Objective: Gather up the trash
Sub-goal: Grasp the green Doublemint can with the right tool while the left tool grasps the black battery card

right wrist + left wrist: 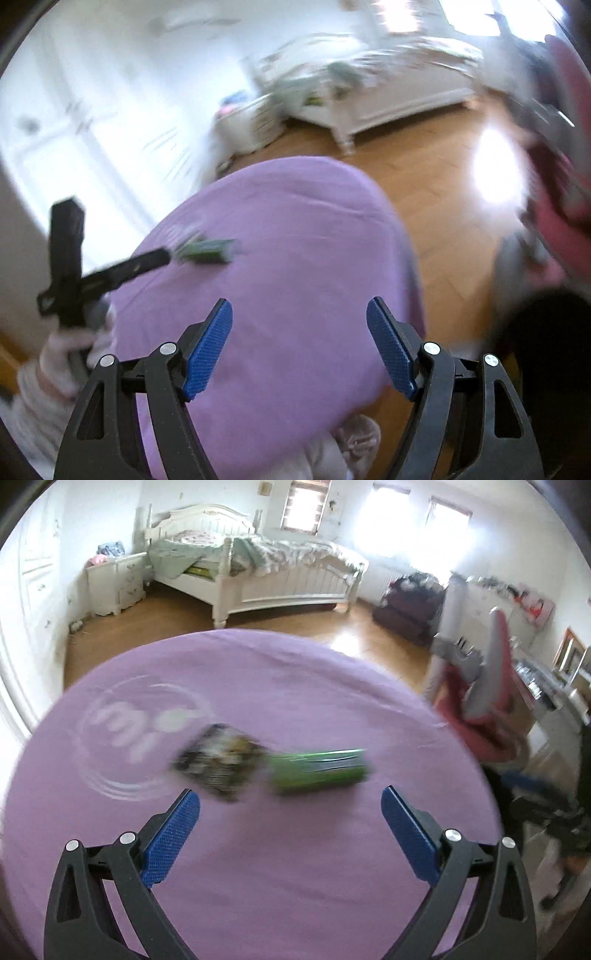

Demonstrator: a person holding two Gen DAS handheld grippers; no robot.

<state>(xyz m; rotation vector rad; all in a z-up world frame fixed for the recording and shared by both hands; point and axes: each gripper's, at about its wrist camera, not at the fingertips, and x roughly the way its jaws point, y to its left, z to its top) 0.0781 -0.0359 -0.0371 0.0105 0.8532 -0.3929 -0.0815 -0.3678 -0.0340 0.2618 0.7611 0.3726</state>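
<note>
Jaws of the left gripper (290, 799) stand wide apart over the purple-covered counter (258, 849), nothing between them. Just beyond lie a dark crumpled wrapper (218, 762) and a green packet (319, 771), touching end to end. Right gripper (299, 314) also gapes empty nearer the counter's edge. A white bed (258, 572) stands behind.

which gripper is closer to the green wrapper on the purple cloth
Left. The left gripper hangs open just short of the green wrapper; the right gripper is open much farther back, the wrapper far ahead to its left.
</note>
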